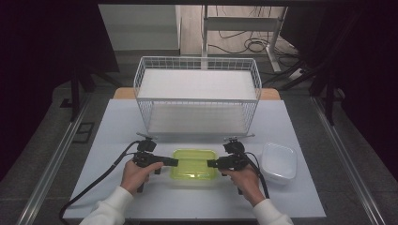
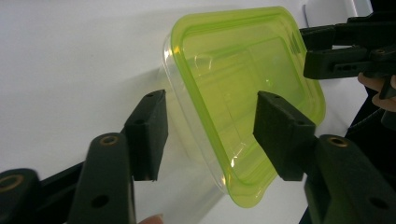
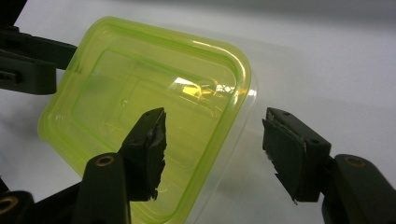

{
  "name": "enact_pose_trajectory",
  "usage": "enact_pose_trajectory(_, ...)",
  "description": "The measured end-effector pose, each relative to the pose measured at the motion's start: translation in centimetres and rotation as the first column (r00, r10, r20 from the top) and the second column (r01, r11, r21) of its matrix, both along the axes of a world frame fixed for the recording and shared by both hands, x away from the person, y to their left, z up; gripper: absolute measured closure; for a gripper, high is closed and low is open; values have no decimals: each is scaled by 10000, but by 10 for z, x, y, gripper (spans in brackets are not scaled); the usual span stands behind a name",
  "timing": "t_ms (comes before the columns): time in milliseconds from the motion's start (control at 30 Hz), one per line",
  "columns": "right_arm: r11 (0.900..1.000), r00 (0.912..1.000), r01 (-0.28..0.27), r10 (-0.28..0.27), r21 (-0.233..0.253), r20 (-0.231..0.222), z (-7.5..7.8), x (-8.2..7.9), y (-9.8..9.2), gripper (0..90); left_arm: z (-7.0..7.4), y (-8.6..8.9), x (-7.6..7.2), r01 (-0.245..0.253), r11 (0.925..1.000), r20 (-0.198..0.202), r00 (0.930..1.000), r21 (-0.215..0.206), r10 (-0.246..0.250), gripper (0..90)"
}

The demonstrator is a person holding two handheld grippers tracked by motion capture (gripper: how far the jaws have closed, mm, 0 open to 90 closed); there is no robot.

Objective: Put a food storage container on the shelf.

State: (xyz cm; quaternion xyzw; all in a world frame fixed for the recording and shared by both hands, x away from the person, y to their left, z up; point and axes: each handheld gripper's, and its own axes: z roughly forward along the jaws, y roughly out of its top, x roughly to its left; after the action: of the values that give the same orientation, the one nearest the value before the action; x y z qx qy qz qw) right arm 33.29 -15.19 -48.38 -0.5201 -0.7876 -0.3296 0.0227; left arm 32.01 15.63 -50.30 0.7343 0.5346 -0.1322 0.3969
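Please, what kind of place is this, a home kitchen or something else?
Probably a lab or workshop set up for recording, not a kitchen. The white table stands between dark curtains, loose cables lie on the floor behind, and the staged items are a wire basket and a green-lidded container.

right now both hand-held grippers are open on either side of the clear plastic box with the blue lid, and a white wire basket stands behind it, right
Not quite: the lid is yellow-green, not blue. The high view shows the clear plastic box with the yellow-green lid between the open left hand-held gripper and open right hand-held gripper, with the white wire basket behind it.
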Motion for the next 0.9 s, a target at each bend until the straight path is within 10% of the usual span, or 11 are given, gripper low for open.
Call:
enact_pose_trajectory(533, 9915, 9926, 372, -222, 1250, -1190, -7, 2, -6, 568, -6, 1, -2, -148, 9976, -458, 9989, -677, 117, 665)
enact_pose_trajectory(900, 9767, 9941, 751, -576, 2008, -918, 6, -2, -16, 735, 7, 7, -8, -409, 9904, 25, 9991, -1317, 416, 788)
